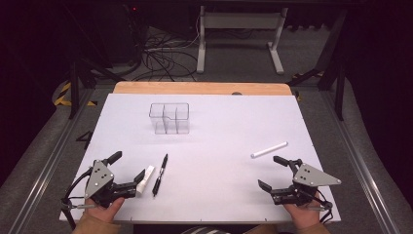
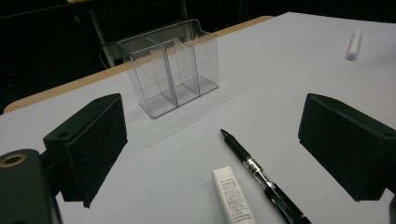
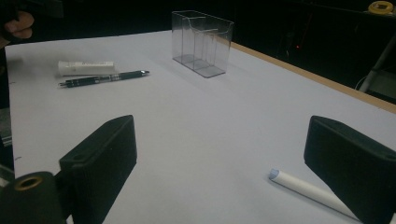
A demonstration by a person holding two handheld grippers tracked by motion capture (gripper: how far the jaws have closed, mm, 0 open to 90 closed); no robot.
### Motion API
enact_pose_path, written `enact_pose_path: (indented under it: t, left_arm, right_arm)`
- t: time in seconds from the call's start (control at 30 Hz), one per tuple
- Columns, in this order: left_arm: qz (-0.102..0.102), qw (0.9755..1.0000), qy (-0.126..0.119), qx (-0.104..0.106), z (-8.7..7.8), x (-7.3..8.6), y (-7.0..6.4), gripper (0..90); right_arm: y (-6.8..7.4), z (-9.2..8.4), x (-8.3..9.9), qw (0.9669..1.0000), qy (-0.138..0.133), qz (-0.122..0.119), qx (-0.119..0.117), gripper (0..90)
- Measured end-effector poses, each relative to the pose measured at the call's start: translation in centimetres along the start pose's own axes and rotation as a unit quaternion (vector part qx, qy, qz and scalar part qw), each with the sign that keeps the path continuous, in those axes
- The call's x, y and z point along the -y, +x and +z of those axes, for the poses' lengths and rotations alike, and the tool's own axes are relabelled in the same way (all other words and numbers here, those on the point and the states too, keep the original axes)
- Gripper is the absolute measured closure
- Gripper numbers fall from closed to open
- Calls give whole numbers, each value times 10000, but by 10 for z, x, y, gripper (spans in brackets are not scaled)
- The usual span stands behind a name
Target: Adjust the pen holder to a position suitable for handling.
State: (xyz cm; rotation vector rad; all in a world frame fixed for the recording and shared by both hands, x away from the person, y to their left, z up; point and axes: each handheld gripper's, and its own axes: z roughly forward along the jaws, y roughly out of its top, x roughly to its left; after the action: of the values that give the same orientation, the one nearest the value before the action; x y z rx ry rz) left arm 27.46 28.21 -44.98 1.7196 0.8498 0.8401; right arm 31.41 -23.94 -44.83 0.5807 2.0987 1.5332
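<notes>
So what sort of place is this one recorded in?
Most likely a lab or studio recording bench, not a home or office: a white-covered table in a dark room, loose cables on the floor, a bare metal stand behind, and a few staged items such as a clear organiser.

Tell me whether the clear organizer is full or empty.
Empty. The clear organizer stands upright, and the table shows through its bare compartments in every view.

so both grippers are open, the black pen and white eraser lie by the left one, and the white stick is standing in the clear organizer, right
Not quite. The white stick is not in the clear organizer; it lies flat on the table near the right gripper, as the high view shows. The rest holds: both grippers are open, and the black pen and white eraser lie by the left gripper.
</notes>
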Motion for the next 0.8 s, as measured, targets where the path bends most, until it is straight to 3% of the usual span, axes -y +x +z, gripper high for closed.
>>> enact_pose_path:
  t: [0.3, 0.8]
  left_arm:
    - [-115, 9999, 25, -13, 0, 0, 2, 97]
    - [-60, 9999, 41, -99, -1, -1, 4, 108]
  right_arm:
    - [0, 1, -1, 10000, -3, -34, -2, 117]
    - [-1, 5, -7, 9997, 169, -37, -159, 160]
